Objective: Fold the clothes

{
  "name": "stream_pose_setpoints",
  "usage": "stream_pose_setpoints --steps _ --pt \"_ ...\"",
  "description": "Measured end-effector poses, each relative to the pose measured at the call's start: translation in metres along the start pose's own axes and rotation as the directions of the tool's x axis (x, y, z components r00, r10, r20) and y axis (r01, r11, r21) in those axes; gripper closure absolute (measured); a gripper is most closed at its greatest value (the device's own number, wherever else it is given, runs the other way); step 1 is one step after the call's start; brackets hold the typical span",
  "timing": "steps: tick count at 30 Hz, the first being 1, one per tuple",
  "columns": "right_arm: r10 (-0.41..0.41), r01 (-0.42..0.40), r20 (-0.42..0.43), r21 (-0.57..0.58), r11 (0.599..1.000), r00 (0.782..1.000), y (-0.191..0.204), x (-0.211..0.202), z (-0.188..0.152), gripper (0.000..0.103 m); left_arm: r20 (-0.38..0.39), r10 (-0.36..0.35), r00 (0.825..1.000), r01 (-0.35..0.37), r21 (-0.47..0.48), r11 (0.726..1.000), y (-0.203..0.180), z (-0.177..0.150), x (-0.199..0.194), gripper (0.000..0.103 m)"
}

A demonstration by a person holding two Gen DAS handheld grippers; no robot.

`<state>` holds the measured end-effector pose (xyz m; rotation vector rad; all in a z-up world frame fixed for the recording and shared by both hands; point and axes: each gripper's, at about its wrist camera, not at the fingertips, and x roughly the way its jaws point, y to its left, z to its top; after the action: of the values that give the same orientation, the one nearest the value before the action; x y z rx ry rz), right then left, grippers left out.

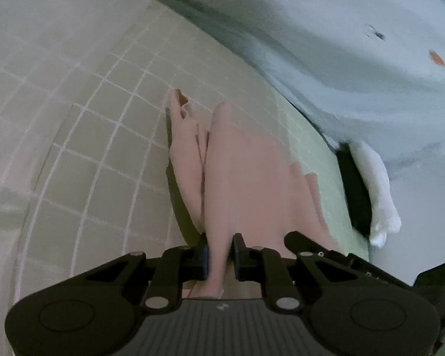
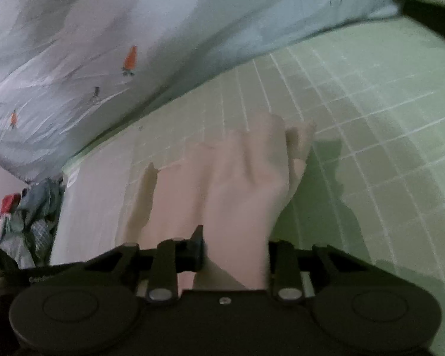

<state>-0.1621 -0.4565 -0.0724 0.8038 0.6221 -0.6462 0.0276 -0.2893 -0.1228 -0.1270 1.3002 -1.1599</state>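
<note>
A pale pink garment (image 1: 243, 172) lies bunched in long folds on a green checked sheet (image 1: 103, 154). In the left wrist view my left gripper (image 1: 221, 255) is shut on a narrow fold at the garment's near end, its pads pressing the cloth from both sides. The right wrist view shows the same pink garment (image 2: 237, 184), blurred, spreading away from my right gripper (image 2: 235, 252), which is shut on a thick bunch of it that fills the gap between the fingers. The right gripper's black body (image 1: 326, 255) shows close beside the left one.
A light blue blanket with small orange prints (image 1: 341, 44) (image 2: 89, 44) lies along the far side of the sheet (image 2: 370, 118). A white cloth (image 1: 376, 184) sits by a dark gap at the sheet's edge. A heap of mixed clothes (image 2: 29, 216) lies at the far left.
</note>
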Motion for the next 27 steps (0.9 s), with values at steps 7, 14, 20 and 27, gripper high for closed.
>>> stream_pose_setpoints --steps 7,14,20,27 --pt "-0.083 0.081 0.077 0.017 0.997 0.994 0.023 -0.048 -0.037 0.075 -0.029 -0.053 0.998 0.056 0.092 0.994 -0.010 -0.024 -0.031 0.087" --pt "-0.206 0.198 0.116 0.071 0.978 0.972 0.050 -0.087 -0.090 0.074 -0.111 -0.079 0.991 0.096 0.157 0.983 -0.010 -0.060 -0.050 0.087" --pt "-0.291 0.267 0.142 0.164 0.950 0.946 0.037 -0.125 -0.128 0.074 -0.196 -0.117 0.974 0.161 0.225 0.961 -0.026 -0.091 -0.050 0.087" --pt "-0.251 0.218 0.184 0.182 0.959 0.950 -0.006 -0.143 -0.120 0.074 -0.155 -0.097 0.983 0.138 0.284 0.949 -0.074 -0.105 -0.040 0.087"
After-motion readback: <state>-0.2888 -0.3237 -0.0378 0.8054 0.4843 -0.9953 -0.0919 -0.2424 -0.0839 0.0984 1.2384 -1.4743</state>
